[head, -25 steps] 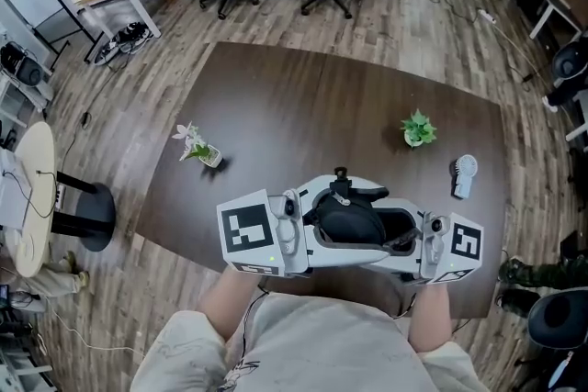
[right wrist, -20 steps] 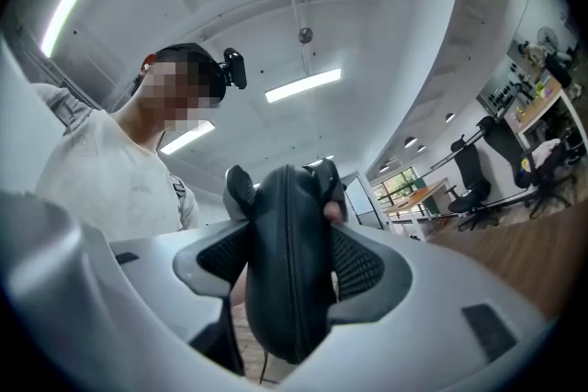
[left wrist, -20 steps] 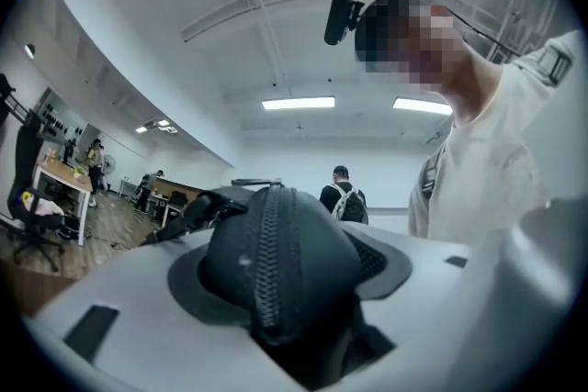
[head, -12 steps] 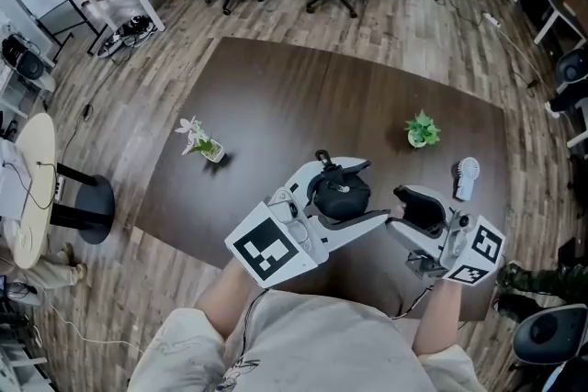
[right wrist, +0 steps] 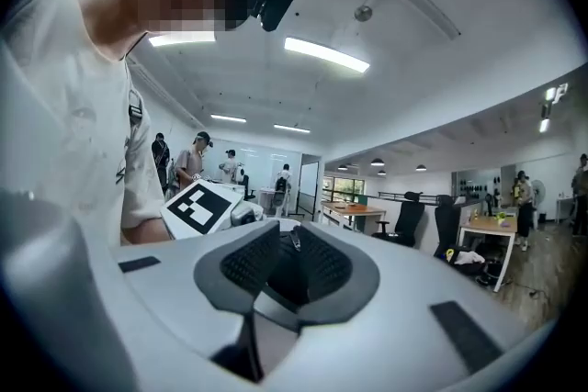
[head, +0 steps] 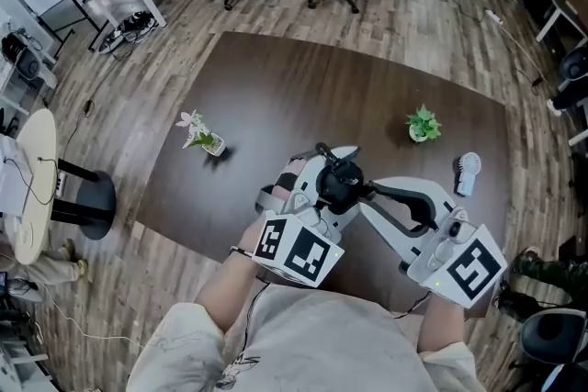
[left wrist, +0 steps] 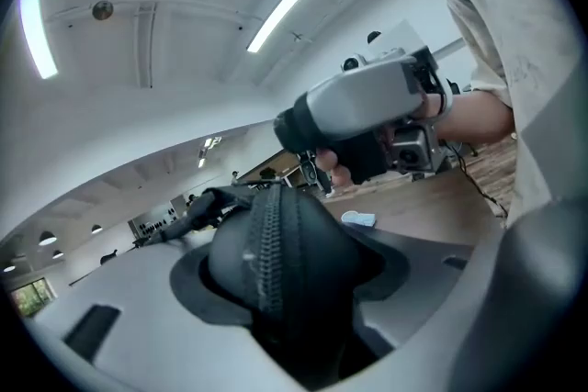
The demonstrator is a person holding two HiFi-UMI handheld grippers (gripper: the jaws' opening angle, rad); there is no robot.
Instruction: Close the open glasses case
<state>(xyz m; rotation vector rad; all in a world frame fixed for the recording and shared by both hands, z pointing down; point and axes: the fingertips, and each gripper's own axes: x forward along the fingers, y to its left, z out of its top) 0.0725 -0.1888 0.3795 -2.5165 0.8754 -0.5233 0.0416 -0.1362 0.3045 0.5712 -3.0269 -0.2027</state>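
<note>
Head view: left tool (head: 326, 163) clamps rounded black glasses case (head: 342, 188), right tool (head: 374, 191) just closed on zipper (right wrist: 294, 240).

The left forearm (head: 231, 287) and right forearm (head: 439, 319) reach out over the near edge of the counter (head: 276, 87) and converge. The left gripper (head: 333, 186), its marker cube (head: 299, 250) facing up, is clamped on the black glasses case (left wrist: 276, 262). The right gripper (head: 369, 191) lies level, angled in from the right. Its jaws have just been closing and pinch the zipper pull (right wrist: 294, 240).

On my dark wooden tabletop (head: 303, 96) I count one black zippered glasses case (head: 340, 184), two small potted plants (head: 200, 139) (head: 422, 126) and one white round-headed plastic gadget (head: 467, 172).
</note>
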